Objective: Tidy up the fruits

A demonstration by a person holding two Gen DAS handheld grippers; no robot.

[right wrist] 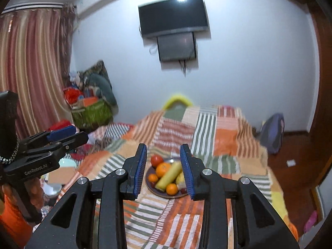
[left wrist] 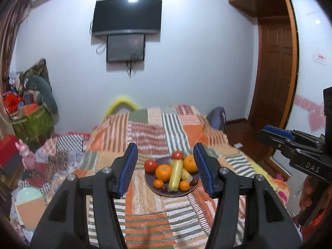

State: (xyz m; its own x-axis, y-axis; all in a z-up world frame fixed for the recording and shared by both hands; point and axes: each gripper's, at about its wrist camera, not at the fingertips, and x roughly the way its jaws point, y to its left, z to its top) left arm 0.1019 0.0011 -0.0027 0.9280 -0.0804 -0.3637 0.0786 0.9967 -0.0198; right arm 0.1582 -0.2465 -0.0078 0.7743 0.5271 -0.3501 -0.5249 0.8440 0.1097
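Observation:
A dark plate (left wrist: 152,187) rests on the patchwork bedspread (left wrist: 145,217), piled with fruit: two tomatoes (left wrist: 150,165), large oranges (left wrist: 163,172), small oranges (left wrist: 158,183), bananas (left wrist: 176,175) and dark plums (left wrist: 164,189). My left gripper (left wrist: 166,147) hovers above and short of the plate, open, with nothing between its blue pads. The right wrist view shows the same plate (right wrist: 152,187), tomato (right wrist: 156,160), orange (right wrist: 162,169) and banana (right wrist: 168,178). My right gripper (right wrist: 163,147) is open and empty too, held well above the fruit.
The bed fills the middle; a wooden floor (left wrist: 240,128) and door (left wrist: 274,72) lie right. A green basket (left wrist: 33,122) of clutter and toys stands left by the curtain (right wrist: 31,62). Two screens (left wrist: 126,16) hang on the far wall. A purple bag (right wrist: 271,132) leans beside the bed.

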